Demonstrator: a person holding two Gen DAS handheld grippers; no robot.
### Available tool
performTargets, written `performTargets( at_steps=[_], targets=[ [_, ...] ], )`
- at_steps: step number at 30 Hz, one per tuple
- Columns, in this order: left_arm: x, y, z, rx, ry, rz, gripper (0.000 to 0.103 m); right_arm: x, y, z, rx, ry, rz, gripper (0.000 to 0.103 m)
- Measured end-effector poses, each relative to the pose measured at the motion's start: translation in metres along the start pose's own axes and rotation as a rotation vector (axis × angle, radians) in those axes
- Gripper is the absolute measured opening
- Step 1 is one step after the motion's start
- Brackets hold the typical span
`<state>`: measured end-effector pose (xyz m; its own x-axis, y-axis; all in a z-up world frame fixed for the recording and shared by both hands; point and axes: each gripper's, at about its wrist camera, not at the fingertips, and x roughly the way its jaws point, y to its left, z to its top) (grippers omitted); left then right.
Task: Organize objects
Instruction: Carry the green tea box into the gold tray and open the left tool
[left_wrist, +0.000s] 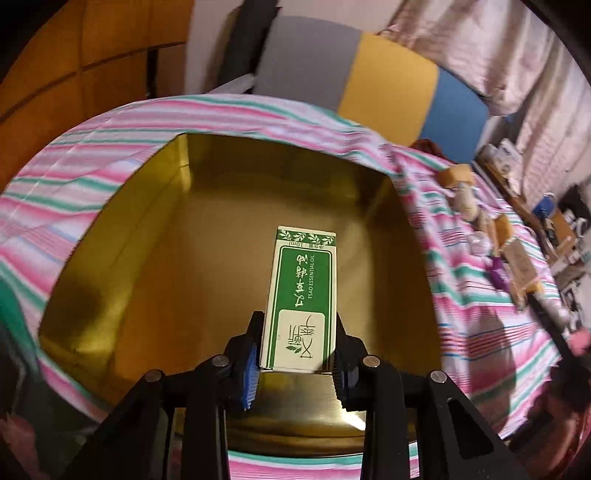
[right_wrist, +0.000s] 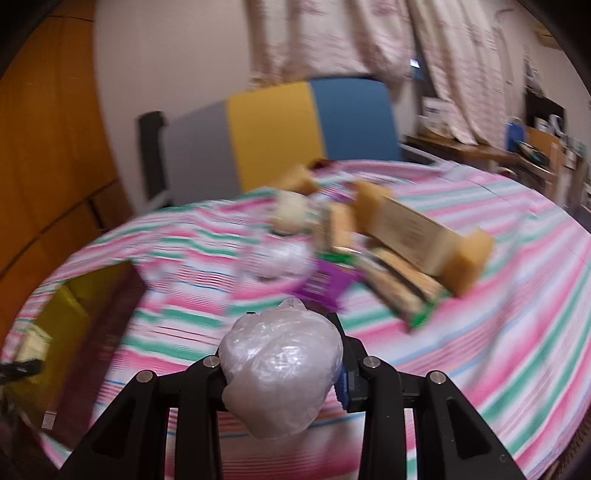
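My left tongs (left_wrist: 300, 334) were clamped on one green-and-white cardboard essential-oil box (left_wrist: 301, 299), held over the bare floor of a gold-lined square tin (left_wrist: 147, 258) with room on every side. My right tongs (right_wrist: 291, 356) gripped one crumpled clear plastic bundle (right_wrist: 282, 373) above the pink, green and white striped cloth (right_wrist: 498, 314), near a blurred heap of packets (right_wrist: 388, 254) I could not count. A grey, yellow and blue panel (right_wrist: 277, 136) stood beyond the far edge.
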<state>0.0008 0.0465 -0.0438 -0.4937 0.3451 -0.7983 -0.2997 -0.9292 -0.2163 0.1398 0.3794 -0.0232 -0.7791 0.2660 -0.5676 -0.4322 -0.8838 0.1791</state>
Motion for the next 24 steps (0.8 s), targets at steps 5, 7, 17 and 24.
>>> performTargets(
  at_steps=[5, 7, 17, 24],
  targets=[
    [-0.001, 0.029, -0.003, -0.023, 0.008, 0.088, 0.033, -0.007, 0.055, 0.009, -0.043, 0.004, 0.164, 0.035],
    [-0.003, 0.040, -0.003, -0.024, 0.004, 0.131, 0.033, -0.008, 0.077, 0.010, -0.064, 0.017, 0.221, 0.035],
    [-0.040, 0.090, -0.010, -0.177, -0.125, 0.216, 0.081, 0.001, 0.174, -0.014, -0.183, 0.164, 0.446, 0.035],
    [-0.072, 0.128, -0.018, -0.414, -0.219, 0.202, 0.099, 0.020, 0.234, -0.042, -0.298, 0.297, 0.536, 0.035]
  ],
)
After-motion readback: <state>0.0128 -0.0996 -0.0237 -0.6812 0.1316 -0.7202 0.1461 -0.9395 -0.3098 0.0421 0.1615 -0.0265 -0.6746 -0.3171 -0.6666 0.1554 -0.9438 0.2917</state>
